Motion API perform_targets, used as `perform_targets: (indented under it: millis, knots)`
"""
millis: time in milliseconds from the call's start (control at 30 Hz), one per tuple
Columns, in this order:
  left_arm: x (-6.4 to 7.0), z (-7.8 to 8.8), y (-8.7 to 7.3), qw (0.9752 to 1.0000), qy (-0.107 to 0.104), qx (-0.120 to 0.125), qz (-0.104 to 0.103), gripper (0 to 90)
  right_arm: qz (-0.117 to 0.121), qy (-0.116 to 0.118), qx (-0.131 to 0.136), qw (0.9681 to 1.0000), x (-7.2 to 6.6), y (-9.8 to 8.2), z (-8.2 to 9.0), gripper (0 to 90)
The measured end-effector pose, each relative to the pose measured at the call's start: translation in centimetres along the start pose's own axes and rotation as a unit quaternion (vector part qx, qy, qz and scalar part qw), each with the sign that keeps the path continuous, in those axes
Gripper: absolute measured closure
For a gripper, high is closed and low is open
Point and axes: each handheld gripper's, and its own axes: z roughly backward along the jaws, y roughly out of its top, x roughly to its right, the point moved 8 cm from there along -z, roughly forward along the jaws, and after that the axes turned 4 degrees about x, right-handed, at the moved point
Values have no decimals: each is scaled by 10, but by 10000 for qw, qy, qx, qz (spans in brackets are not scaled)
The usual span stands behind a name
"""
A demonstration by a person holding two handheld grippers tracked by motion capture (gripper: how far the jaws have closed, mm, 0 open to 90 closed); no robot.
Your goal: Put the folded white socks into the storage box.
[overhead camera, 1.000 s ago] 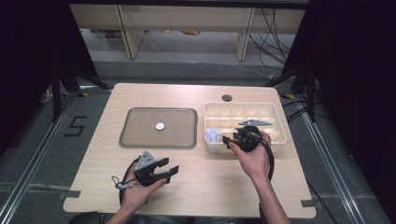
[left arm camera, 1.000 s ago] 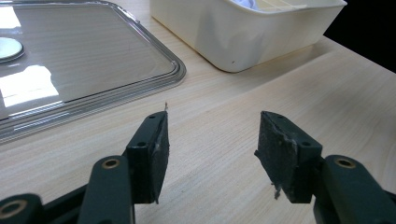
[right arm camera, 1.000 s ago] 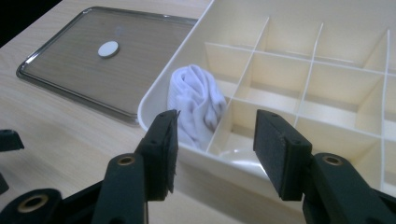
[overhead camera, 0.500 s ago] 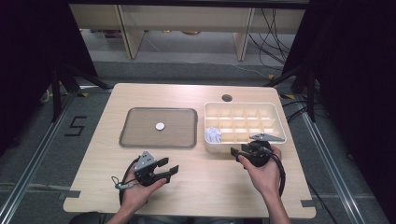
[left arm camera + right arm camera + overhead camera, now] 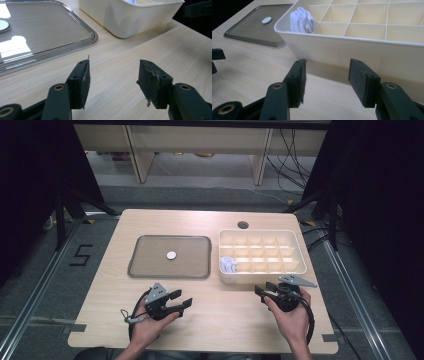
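Both sets of fingers stand spread, empty. White cloth (image 5: 302, 20), seemingly socks, sits in organizer (image 5: 260, 278) corner cell. Right gripper (image 5: 266, 290) should lift clear before I reach for the disc (image 5: 171, 255) on tray (image 5: 150, 271).

Both forearms come in from the near edge. The left gripper (image 5: 181, 301) rests low in the left hand (image 5: 150, 322), its jaws apart with nothing between them. The right gripper (image 5: 265, 290), in the right hand (image 5: 290, 317), has its jaws wide and empty.
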Motion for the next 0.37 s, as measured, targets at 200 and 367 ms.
perform_targets:
  millis: [200, 367]
  knots:
    - [1, 0, 1, 10000, -53, 21, -50, 421, 32, -33, 20, 10000, 4, -5, -3, 484]
    - [0, 1, 0, 10000, -42, 5, -64, 420, 27, -40, 5, 10000, 4, -5, -3, 482]
